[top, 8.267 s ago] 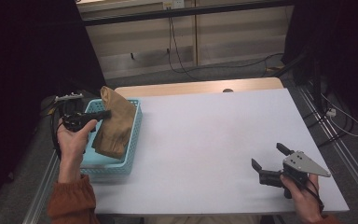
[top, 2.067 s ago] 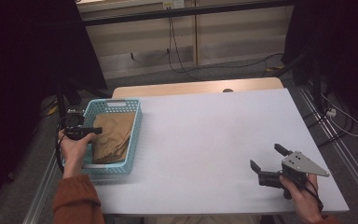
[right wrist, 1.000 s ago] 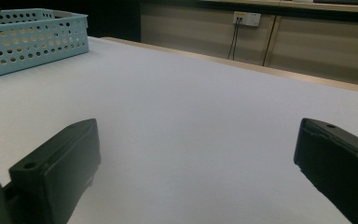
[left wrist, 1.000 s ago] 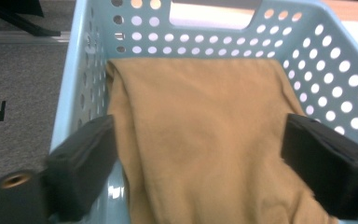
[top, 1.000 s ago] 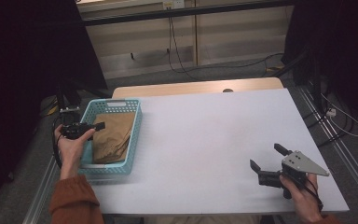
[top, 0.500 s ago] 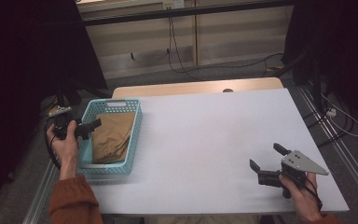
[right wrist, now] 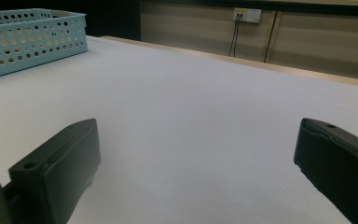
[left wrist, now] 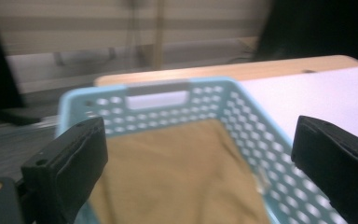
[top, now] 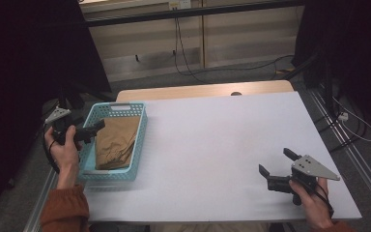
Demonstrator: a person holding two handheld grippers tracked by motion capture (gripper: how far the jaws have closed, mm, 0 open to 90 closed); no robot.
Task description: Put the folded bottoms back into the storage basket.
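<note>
White table top (top: 212,140) w/ a bare wood strip along its far edge; beyond it a pale wall w/ cables hanging down. I can't read any writing or brand anywhere. Count: one light blue perforated basket (top: 140,140) at the table's left edge, one brown folded cloth (top: 116,140) lying inside it. My left gripper (top: 91,131) hangs over the basket's left rim, jaws wide apart, nothing between them. Right gripper (top: 275,166) sits near the table's front right corner, jaws also spread, empty, well apart from the basket.
</note>
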